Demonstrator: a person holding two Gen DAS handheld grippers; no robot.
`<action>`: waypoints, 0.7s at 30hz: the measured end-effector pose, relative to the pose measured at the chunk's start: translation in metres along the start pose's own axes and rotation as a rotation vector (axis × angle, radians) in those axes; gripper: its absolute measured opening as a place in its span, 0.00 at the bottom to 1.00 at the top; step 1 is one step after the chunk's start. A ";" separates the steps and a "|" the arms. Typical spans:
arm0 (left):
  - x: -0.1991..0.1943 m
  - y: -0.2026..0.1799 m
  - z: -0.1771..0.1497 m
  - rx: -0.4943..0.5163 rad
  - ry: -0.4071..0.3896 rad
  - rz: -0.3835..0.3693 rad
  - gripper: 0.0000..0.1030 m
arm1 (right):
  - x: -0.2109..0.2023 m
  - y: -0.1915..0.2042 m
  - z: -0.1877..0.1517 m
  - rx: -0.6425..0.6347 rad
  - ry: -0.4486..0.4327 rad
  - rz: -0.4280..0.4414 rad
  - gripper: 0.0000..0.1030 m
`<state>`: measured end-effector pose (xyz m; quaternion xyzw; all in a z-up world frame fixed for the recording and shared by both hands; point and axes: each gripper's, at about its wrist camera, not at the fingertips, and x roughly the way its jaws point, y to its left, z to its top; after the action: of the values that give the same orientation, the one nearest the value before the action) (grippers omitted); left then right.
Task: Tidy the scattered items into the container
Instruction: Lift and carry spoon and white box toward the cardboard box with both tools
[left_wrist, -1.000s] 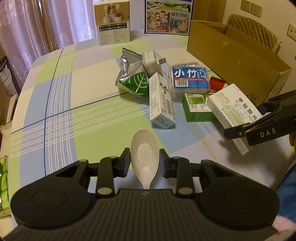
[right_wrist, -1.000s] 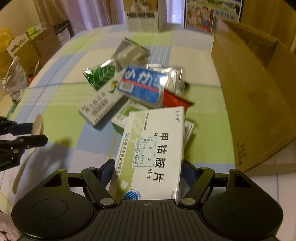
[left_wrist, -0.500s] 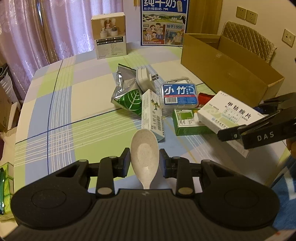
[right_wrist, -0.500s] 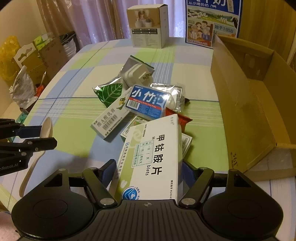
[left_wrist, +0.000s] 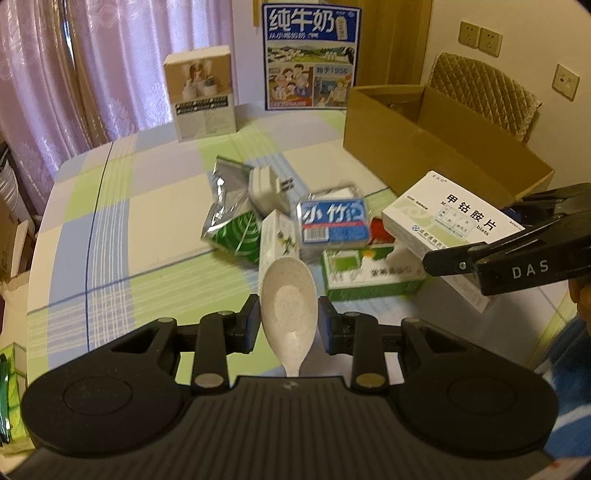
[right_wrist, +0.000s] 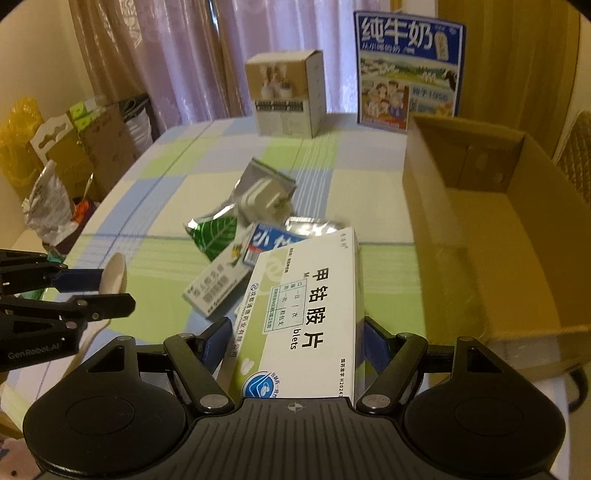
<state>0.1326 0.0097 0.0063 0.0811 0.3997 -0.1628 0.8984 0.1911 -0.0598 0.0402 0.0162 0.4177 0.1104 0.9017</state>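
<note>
My left gripper (left_wrist: 288, 325) is shut on a speckled white spoon (left_wrist: 289, 295), bowl forward, held above the checked tablecloth. My right gripper (right_wrist: 295, 343) is shut on a white and green medicine box (right_wrist: 306, 314), which also shows at the right of the left wrist view as the medicine box (left_wrist: 454, 218). Behind them lies a pile: a blue tissue pack (left_wrist: 334, 221), a green box (left_wrist: 369, 277), a slim white carton (left_wrist: 277, 240), a silver and green foil pouch (left_wrist: 229, 218) and a white plug adapter (left_wrist: 267, 184). The open cardboard box (right_wrist: 480, 221) stands on the right and looks empty.
A photo-printed carton (left_wrist: 201, 98) and a blue milk carton (left_wrist: 310, 55) stand upright at the table's far edge. A quilted chair back (left_wrist: 484, 92) is behind the cardboard box. Bags and cardboard (right_wrist: 55, 166) crowd the floor left of the table.
Both grippers have risen with their loads, the spoon and the medicine box. The pile and the cardboard box now sit lower and further off in both views.
</note>
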 end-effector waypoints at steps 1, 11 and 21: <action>-0.001 -0.003 0.004 0.002 -0.003 -0.003 0.26 | -0.004 -0.002 0.002 0.000 -0.008 0.000 0.69; -0.010 -0.047 0.042 0.034 -0.023 -0.028 0.26 | -0.044 -0.028 0.020 0.020 -0.084 -0.013 0.69; -0.002 -0.098 0.079 0.069 -0.032 -0.081 0.26 | -0.079 -0.080 0.034 0.054 -0.149 -0.062 0.69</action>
<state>0.1513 -0.1033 0.0593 0.0932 0.3825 -0.2140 0.8940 0.1823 -0.1523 0.1124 0.0357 0.3524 0.0699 0.9326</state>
